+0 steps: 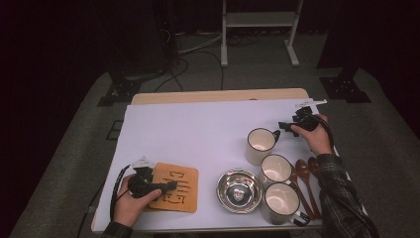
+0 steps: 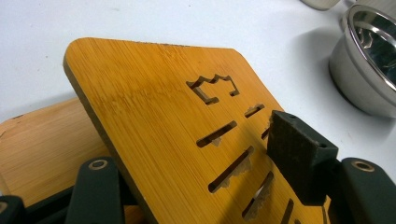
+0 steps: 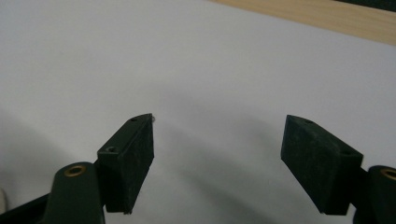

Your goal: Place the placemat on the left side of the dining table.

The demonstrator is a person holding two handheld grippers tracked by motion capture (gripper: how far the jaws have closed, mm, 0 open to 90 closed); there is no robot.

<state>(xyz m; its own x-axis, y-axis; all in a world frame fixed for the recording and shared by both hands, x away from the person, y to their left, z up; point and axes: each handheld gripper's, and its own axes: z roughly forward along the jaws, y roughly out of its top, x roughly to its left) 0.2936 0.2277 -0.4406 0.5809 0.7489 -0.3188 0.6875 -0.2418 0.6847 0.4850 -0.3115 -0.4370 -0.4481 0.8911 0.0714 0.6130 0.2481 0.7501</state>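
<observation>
Left gripper view looks along the left fingers (image 2: 299, 154), which grip a bamboo mat (image 2: 168, 116): one pad lies on its top face among the cut-out slots, the other finger (image 2: 98, 186) reaches under its near edge. That mat is tilted up off a second bamboo mat (image 2: 37, 144) lying flat beneath it and touching it at the near side. Past the fingers, up and to the right, a steel bowl (image 2: 369, 70) stands apart from the mats on the white sheet (image 2: 140, 23).

High view has the left gripper (image 1: 166, 188) at the near left of the counter, its fingers over the mat (image 1: 183, 173), with the bowl (image 1: 239, 191) just to the right of the mat.

Right gripper view shows the right fingers (image 3: 126, 163) standing wide apart with nothing between them; bare white sheet (image 3: 210, 70) lies beyond, and a strip of wooden counter (image 3: 327, 14) beyond that.

In the high view the right gripper (image 1: 283, 128) points left, its fingers just beside the handle of the far mug (image 1: 260, 145); whether they touch it cannot be told. Two more mugs, the middle mug (image 1: 275, 169) and the near mug (image 1: 280, 202), stand in a row toward the person, and two wooden spoons (image 1: 304, 173) lie just right of them, under the right forearm
</observation>
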